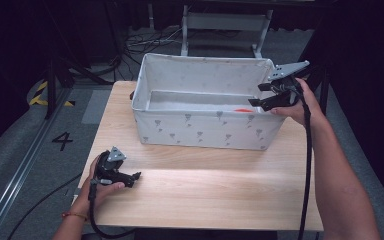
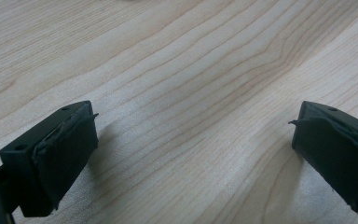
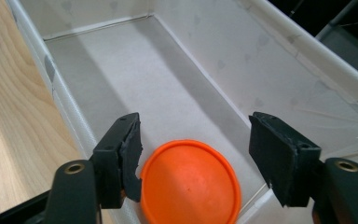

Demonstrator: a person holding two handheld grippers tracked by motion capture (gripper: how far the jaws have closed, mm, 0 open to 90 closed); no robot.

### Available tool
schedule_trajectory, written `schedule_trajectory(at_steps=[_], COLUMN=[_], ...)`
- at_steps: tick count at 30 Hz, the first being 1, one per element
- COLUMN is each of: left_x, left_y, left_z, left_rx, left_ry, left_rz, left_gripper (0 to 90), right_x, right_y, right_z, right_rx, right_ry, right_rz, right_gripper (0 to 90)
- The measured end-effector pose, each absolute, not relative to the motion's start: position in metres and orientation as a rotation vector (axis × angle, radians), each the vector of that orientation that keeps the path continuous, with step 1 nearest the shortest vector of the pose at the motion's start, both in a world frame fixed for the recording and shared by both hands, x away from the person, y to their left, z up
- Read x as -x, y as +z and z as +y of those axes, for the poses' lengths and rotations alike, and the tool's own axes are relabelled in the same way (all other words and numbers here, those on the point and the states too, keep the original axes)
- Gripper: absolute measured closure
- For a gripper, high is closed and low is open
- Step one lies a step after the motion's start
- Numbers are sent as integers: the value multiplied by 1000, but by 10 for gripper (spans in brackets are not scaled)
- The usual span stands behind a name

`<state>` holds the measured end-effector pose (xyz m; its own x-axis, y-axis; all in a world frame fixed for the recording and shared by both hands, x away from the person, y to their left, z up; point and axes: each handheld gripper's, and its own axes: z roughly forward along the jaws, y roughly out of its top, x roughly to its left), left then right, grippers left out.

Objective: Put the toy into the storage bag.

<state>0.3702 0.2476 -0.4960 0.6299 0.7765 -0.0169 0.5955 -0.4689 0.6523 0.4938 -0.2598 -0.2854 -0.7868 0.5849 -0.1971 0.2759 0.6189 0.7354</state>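
Both tongs gape empty: my right tongs (image 3: 196, 158) hover over the orange disc (image 3: 189, 184) in the box (image 1: 200, 131), ready to grab; my left tongs (image 1: 136, 176) rest on the table (image 1: 205, 195).

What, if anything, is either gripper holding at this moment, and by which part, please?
Nothing is held. The left gripper is open over the bare table; the right gripper is open above the orange disc lying in the box.

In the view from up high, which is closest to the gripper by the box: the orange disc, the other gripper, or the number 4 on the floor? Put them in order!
Measured from the right hand-held gripper at the box's right end:
1. Flat round orange plastic disc: just below it, inside the white fabric storage box.
2. Left hand-held gripper: across the wooden table, near its front left corner.
3. Black number 4 marking: on the grey floor, left of the table.
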Motion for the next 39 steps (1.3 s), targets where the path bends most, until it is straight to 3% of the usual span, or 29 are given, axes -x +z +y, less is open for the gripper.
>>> schedule_trajectory(at_steps=[12, 39], left_x=[-370, -370], left_y=[-496, -496], left_z=[248, 247], left_rx=[-2224, -2222], left_ry=[374, 377], left_rz=[1067, 1076], left_gripper=[5, 5], right_x=[-459, -385], right_y=[-279, -321], right_z=[-267, -316], right_rx=[-728, -800], right_ry=[1003, 842], right_rz=[2331, 2164], right_gripper=[234, 169])
